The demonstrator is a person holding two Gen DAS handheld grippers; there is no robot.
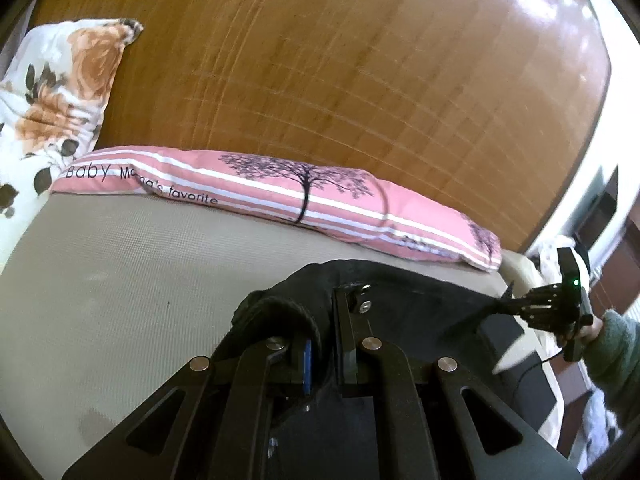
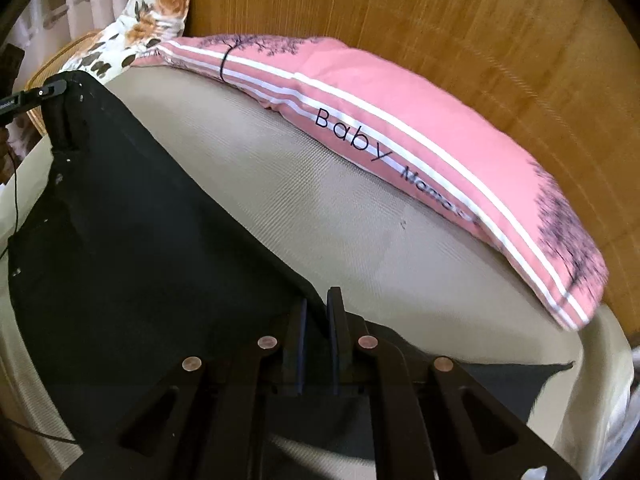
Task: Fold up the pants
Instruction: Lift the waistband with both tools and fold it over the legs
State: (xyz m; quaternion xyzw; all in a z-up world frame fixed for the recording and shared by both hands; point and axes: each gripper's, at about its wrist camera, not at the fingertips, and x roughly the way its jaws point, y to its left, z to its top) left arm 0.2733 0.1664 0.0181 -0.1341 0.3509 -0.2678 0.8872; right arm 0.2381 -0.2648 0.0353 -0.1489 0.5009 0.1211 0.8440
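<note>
The black pants [image 2: 132, 240] hang stretched between my two grippers above a beige bed [image 2: 320, 200]. My left gripper [image 1: 324, 320] is shut on the bunched waistband of the pants [image 1: 400, 292]. It also shows at the far left of the right wrist view [image 2: 60, 88], pinching a corner of the cloth. My right gripper [image 2: 318, 312] is shut on the other edge of the pants. It also shows at the right of the left wrist view [image 1: 508, 300], pinching the cloth's far corner.
A pink striped pillow [image 1: 280, 192] lies along the wooden headboard [image 1: 360, 80]. A floral pillow [image 1: 52, 100] leans at the left end. The beige bed [image 1: 140, 280] spreads below the pants. Curtains [image 2: 80, 0] hang beyond the bed.
</note>
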